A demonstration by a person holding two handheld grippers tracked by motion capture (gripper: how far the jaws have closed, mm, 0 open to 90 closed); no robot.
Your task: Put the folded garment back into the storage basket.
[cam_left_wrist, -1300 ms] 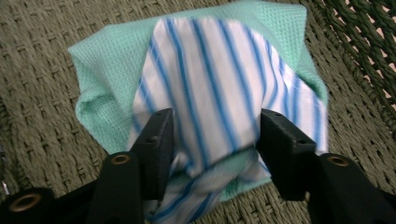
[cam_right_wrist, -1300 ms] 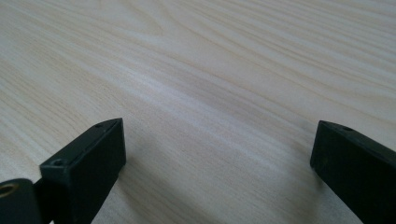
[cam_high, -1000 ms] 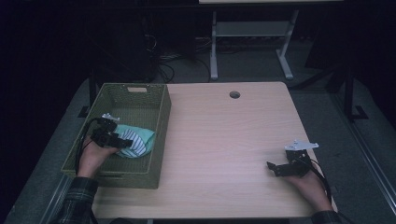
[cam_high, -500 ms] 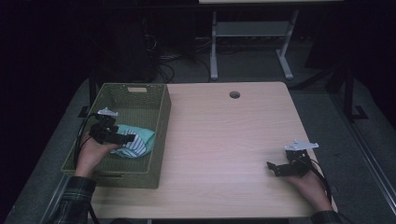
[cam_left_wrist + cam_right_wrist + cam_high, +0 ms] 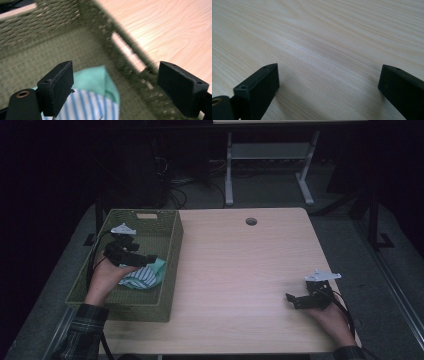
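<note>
So the left gripper (image 5: pixel 131 257) has lifted off the mint-green and blue-striped cloth (image 5: pixel 145 276), jaws spread wide and empty. The cloth lies in the olive woven basket (image 5: pixel 170 245); drop-off looks done. The right gripper (image 5: pixel 299 301) idles wide open on the pale wooden table (image 5: pixel 240 270).

Overhead forward-down; gripper cameras close over basket (image 5: pixel 50 42), table (image 5: pixel 337 37)

— What was in hand there?
— A crumpled cloth (image 5: pixel 145 275), mint green with a white-and-blue striped part, lay bunched on the floor of the green woven basket (image 5: pixel 170 240).
— Whereabouts?
— Toward the basket's right wall, at the table's left side; the basket stood upright.
</note>
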